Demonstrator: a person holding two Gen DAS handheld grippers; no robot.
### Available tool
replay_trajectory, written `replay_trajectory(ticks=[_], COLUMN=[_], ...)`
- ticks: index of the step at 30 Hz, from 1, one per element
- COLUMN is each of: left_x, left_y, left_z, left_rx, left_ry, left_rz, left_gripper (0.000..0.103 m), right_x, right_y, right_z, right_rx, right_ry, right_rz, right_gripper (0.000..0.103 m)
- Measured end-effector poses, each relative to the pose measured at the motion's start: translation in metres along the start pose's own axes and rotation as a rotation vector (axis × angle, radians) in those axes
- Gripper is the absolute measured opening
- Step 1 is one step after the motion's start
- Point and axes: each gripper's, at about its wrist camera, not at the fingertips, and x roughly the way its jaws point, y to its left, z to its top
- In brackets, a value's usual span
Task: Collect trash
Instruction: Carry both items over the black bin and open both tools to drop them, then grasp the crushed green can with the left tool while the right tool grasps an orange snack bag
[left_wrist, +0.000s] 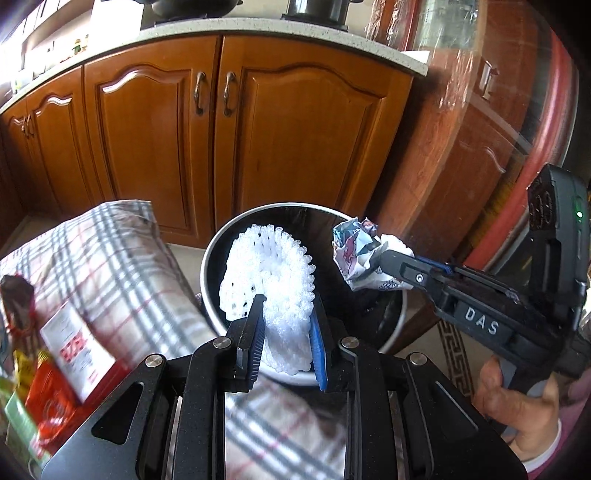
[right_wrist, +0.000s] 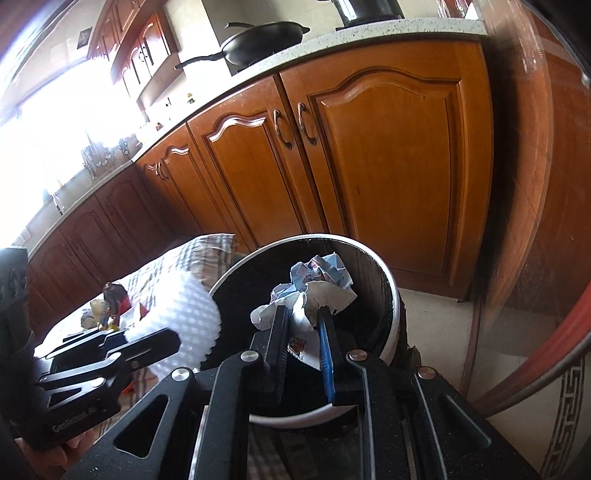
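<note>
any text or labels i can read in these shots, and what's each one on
"DAS": white letters on the body of the right gripper, seen from the left wrist.
Embossed wording on the left gripper: too blurred to read.
Red and white printed card on the checked cloth: blurred.
Print on the crumpled paper: unreadable.

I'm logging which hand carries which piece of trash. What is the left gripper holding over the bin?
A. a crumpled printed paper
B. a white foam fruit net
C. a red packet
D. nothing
B: the left gripper is clamped on the white foam fruit net above the round trash bin, while the crumpled printed paper sits in the right gripper.
</note>
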Motion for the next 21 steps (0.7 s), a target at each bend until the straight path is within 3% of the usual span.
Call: replay_trajectory(ticks=[5, 7, 8, 9, 13, 15, 21], left_x=[0.016, 0.019, 0.018, 0.019, 0.011, 0.003, -0.03], left_y=[0.0, 0.0, 0.0, -0.001, -0.004, -0.002, 0.007], left_z=[0.007, 0.008, 0.007, 0.009, 0.006, 0.0, -0.029], left_rx=[-0.007, -0.01, -0.013, -0.013, -0.001, -0.007, -0.024], left_ry=[0.036, 0.041, 0.037, 0.032, 0.019, 0.01, -0.015], left_rz=[-0.003, 0.006, 0.01, 0.013, 0.029, 0.027, 0.054], left_gripper=[0.025, 0.04, 0.053, 0.059, 0.067, 0.069, 0.074], right_x=[0.011, 0.016, 0.018, 0.019, 0.019, 0.016, -0.002], right_y=[-0.007, -0.013, -0.015, -0.016, -0.021, -0.02, -0.01], right_z=[0.004, 0.005, 0.005, 0.005, 0.003, 0.002, -0.008], right_rx=[-0.003, 0.006, 0.01, 0.016, 0.041, 0.05, 0.074], right_ry=[0.017, 0.022, 0.023, 0.025, 0.028, 0.021, -0.014], right_rz=[-0.014, -0.021, -0.024, -0.022, -0.001, 0.009, 0.051], right_gripper=[0.016, 0.02, 0.022, 0.027, 0.042, 0.056, 0.081])
